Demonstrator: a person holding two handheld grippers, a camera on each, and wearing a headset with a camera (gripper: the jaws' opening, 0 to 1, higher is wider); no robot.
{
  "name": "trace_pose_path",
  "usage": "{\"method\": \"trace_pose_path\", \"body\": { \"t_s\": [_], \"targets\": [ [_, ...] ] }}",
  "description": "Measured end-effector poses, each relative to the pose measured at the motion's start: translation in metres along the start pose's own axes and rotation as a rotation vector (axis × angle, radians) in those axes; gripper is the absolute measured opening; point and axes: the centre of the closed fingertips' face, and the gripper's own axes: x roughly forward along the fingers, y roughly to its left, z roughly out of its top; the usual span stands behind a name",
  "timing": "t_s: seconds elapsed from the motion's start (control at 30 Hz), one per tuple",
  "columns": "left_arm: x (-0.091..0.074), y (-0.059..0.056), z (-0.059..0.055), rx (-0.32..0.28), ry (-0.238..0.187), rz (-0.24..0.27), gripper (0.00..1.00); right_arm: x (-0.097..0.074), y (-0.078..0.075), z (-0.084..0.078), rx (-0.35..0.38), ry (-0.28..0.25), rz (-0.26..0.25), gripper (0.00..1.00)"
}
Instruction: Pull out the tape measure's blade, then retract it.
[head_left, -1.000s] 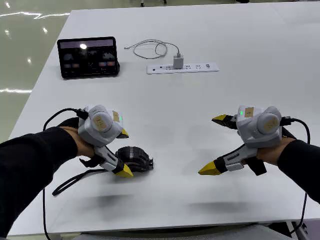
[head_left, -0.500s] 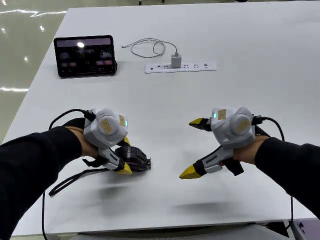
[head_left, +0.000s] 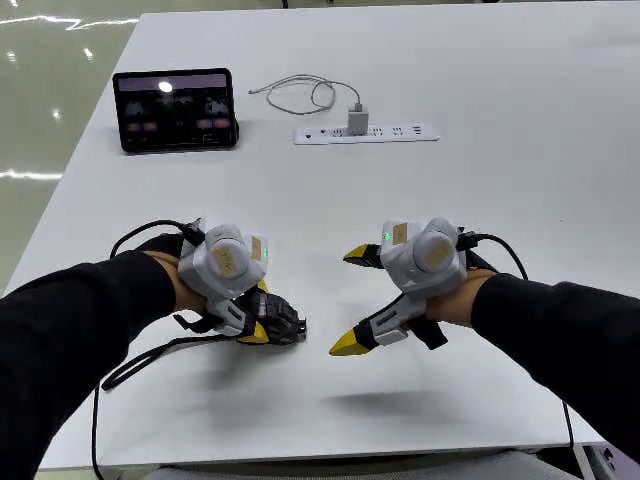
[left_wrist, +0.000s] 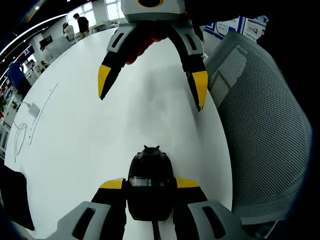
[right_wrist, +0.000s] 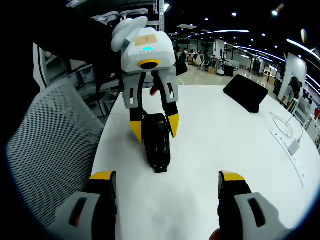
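A black tape measure (head_left: 284, 320) rests on the white table (head_left: 400, 200) near its front edge, its blade not drawn out. My left gripper (head_left: 262, 311) is shut on it, a yellow-tipped jaw on each side of the case (left_wrist: 150, 186). My right gripper (head_left: 350, 298) hovers open a short way to the right, its jaws pointing at the tape measure's front end (right_wrist: 157, 145) with nothing between them. In the right gripper view, that open gripper (right_wrist: 167, 176) faces the left gripper (right_wrist: 155, 129). The left gripper view has the right gripper (left_wrist: 151, 91) ahead, spread wide.
A tablet (head_left: 175, 108) stands at the far left of the table. A white power strip (head_left: 366, 133) with a charger and looped cable (head_left: 300, 95) lies behind. A grey mesh chair (left_wrist: 260, 130) sits at the table's front edge. Black cables trail from both grippers.
My right gripper has moved left, closer to the tape measure, still open. The left gripper's jaws have closed in on the tape measure's case.
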Motion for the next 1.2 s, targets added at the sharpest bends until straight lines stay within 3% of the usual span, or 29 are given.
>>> {"method": "trace_pose_path", "body": {
  "t_s": [0.17, 0.53, 0.87, 1.2],
  "targets": [
    [0.002, -0.001, -0.001, -0.003, 0.017, 0.008, 0.31, 0.017, -0.003, -0.002, 0.008, 0.014, 0.000, 0.75],
    [0.004, -0.002, -0.001, -0.022, 0.006, -0.005, 0.32, 0.042, 0.009, -0.008, -0.031, 0.078, 0.057, 0.57],
    [0.006, -0.003, -0.001, -0.040, 0.007, -0.013, 0.32, 0.052, 0.010, -0.012, -0.041, 0.089, 0.065, 0.42],
    [0.007, -0.002, -0.002, -0.051, -0.003, -0.015, 0.32, 0.064, 0.017, -0.024, -0.107, 0.148, 0.092, 0.24]
  ]
}}
